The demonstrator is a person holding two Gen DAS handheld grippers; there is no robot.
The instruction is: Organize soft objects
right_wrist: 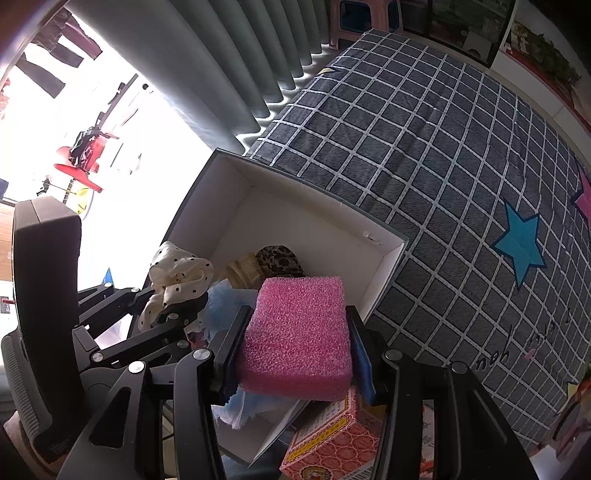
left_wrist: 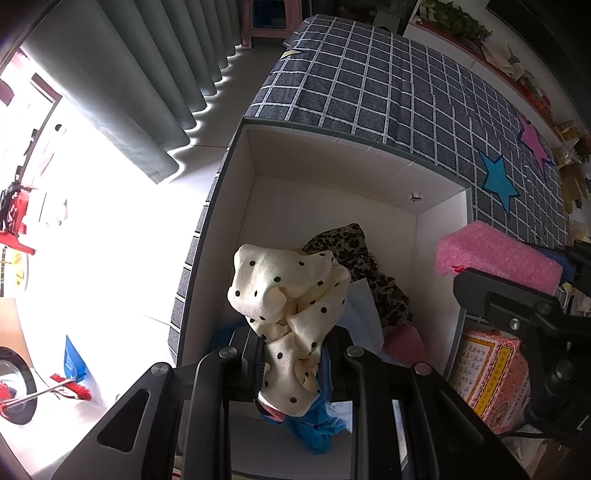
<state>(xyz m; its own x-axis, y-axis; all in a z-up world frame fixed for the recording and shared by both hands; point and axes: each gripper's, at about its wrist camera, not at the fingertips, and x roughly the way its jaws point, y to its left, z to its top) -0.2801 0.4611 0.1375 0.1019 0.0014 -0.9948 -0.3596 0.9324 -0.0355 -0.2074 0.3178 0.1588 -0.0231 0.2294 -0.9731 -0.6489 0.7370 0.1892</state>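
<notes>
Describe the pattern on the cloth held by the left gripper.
Cream cloth with black polka dots, clearest in the left wrist view.

Upside-down script on the checked cloth (right_wrist: 443,147) and the patterned box's (right_wrist: 332,443) print stay illegible.

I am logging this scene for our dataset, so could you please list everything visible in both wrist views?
Polka-dot cloth: one, cream with black dots, clamped in the left gripper above the box.
Sponge: one, pink, clamped in the right gripper at the box's near corner.
Box: one, white inside, on the checked bedspread.
Leopard-print cloth: one, brown and black, inside the box.
Blue fabric: some, partly hidden, low in the box.
Bedspread: one, dark grey with white grid and stars.
Patterned carton: one, red and yellow, beside the box.
Curtain: one, grey-green, by the window.
Stool: one, pink, beyond the bed.
Left gripper: black, shut.
Right gripper: black, shut.
</notes>
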